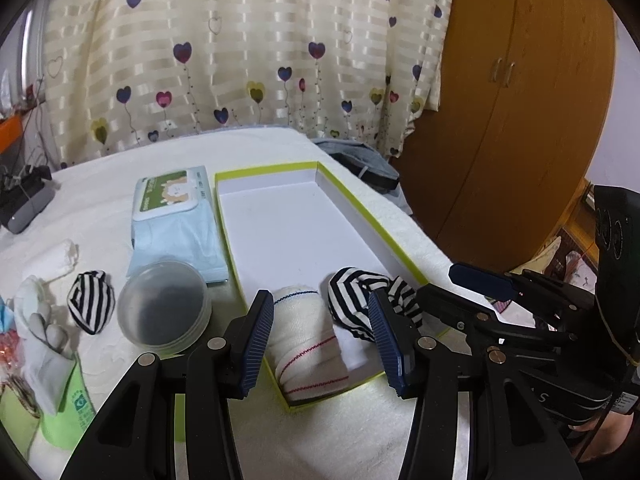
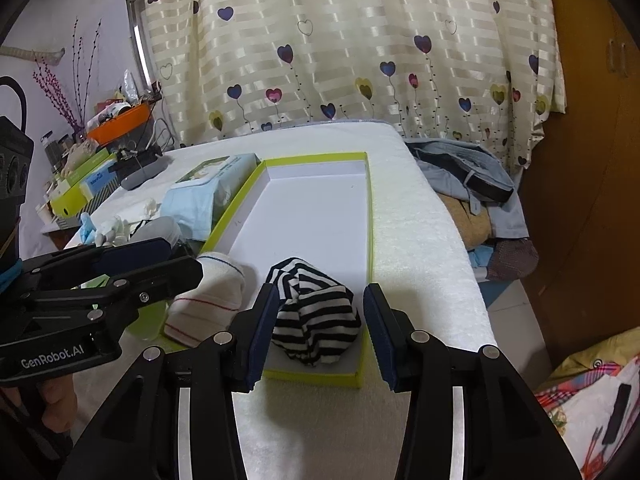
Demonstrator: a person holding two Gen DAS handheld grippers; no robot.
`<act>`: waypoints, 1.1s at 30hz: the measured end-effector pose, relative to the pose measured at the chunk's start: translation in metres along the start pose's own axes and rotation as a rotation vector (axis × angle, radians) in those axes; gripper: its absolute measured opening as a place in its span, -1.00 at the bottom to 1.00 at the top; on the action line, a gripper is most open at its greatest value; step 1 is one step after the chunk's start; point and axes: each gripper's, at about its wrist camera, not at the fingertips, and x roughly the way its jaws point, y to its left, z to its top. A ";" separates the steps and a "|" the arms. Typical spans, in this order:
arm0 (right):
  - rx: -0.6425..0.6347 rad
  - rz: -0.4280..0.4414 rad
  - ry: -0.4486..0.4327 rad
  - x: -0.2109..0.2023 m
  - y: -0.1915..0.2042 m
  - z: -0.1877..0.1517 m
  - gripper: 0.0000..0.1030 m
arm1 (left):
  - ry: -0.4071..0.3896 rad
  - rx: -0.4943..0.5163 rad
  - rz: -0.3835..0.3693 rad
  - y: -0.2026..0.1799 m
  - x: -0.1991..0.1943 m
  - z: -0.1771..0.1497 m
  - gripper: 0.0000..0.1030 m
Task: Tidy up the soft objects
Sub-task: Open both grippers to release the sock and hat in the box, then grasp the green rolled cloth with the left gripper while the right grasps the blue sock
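A shallow white box with a lime-green rim [image 1: 320,168] [image 2: 370,216] lies on the white towel-covered table. In its near end sit a rolled white sock with red and blue lines [image 1: 308,344] [image 2: 208,300] and a black-and-white striped sock ball [image 1: 356,304] [image 2: 316,312]. My left gripper [image 1: 324,340] is open, its jaws on either side of the white sock. My right gripper [image 2: 320,328] is open around the striped ball. A second striped sock ball [image 1: 91,302] lies left of the box, with white socks [image 1: 60,258] near it.
A wet-wipes pack [image 1: 176,208] [image 2: 208,196] and a round plastic lidded tub [image 1: 164,308] lie left of the box. A green packet [image 1: 68,412] holds white cloth at the near left. A dark device [image 1: 22,204] sits far left. Clothes [image 2: 468,176] are heaped beyond the table's right edge.
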 end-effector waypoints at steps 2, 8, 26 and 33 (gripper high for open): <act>-0.002 -0.006 -0.008 -0.006 0.003 0.000 -0.11 | -0.008 0.003 0.012 0.000 -0.007 -0.002 -0.06; 0.000 0.005 -0.033 -0.024 0.018 -0.004 -0.11 | -0.028 -0.001 0.022 0.005 -0.027 -0.012 -0.06; -0.066 0.131 -0.095 -0.051 0.080 -0.012 -0.11 | -0.098 -0.089 0.111 0.052 -0.084 -0.045 -0.06; -0.126 0.203 -0.093 -0.048 0.114 -0.016 0.00 | -0.102 -0.133 0.151 0.076 -0.097 -0.058 -0.06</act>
